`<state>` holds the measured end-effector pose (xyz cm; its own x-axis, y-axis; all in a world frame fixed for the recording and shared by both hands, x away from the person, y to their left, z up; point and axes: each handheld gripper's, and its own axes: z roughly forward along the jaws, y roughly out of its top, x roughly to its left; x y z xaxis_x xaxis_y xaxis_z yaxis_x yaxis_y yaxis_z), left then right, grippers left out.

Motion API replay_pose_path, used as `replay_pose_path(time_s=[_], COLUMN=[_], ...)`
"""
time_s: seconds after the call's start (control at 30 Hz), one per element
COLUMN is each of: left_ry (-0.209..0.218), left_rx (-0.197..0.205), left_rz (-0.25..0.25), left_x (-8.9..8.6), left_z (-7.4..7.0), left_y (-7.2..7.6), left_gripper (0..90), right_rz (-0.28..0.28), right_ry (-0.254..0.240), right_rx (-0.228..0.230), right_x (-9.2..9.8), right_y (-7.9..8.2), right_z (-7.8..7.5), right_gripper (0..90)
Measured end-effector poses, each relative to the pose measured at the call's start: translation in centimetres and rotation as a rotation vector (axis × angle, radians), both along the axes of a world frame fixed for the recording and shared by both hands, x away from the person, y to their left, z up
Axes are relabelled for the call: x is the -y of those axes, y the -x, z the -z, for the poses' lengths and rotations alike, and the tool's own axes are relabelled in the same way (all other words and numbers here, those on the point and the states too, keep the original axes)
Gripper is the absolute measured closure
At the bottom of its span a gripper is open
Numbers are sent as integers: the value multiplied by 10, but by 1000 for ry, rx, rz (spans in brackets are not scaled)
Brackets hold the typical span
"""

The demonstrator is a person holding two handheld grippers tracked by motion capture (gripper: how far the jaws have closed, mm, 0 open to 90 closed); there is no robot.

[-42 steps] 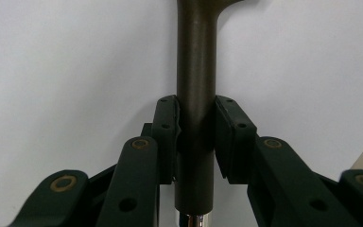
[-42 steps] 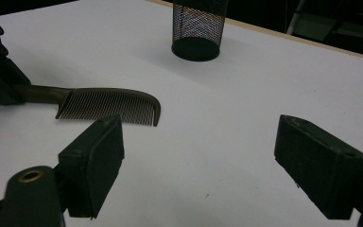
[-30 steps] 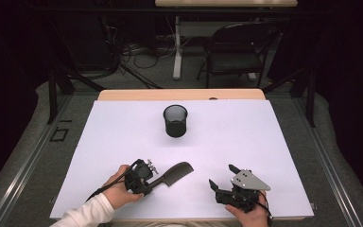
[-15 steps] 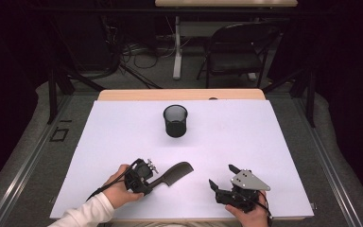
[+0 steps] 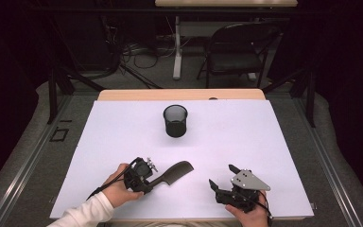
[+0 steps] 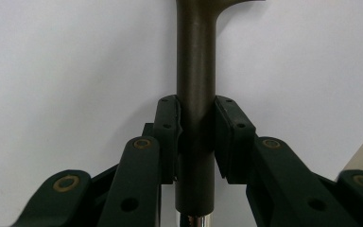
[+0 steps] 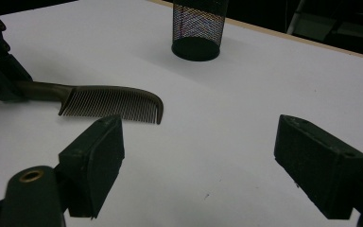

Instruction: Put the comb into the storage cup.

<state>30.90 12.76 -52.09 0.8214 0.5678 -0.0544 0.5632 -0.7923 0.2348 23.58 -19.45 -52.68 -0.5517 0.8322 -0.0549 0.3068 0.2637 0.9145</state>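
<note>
We have the comb [image 5: 172, 172] by its smooth round handle, low and left of the middle in the high view. Our left gripper [image 6: 196, 137] squeezes it tight. Our right gripper [image 7: 198, 165] is wide open and holds nothing. We think the comb goes next into the round black mesh cup [image 5: 175, 121] at the middle.

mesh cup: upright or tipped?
Upright. The mesh cup stands on its base on the white table with its open rim facing up; the right gripper view shows its round base flat on the surface.
</note>
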Motion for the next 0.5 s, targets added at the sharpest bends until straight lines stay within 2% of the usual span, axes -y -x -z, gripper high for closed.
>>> replay_pose_path(time_s=[0.17,0.5], left_ry=[11,24], left_rx=[17,19], left_rz=[-7,-13], left_x=[0,-2], left_z=[-1,-4], left_y=[1,0], left_gripper=[728,729], right_rz=[0,-3], right_ry=[-1,1], right_rx=[2,1], right_x=[0,0], right_y=[0,0], right_z=[0,0], right_gripper=[167,167])
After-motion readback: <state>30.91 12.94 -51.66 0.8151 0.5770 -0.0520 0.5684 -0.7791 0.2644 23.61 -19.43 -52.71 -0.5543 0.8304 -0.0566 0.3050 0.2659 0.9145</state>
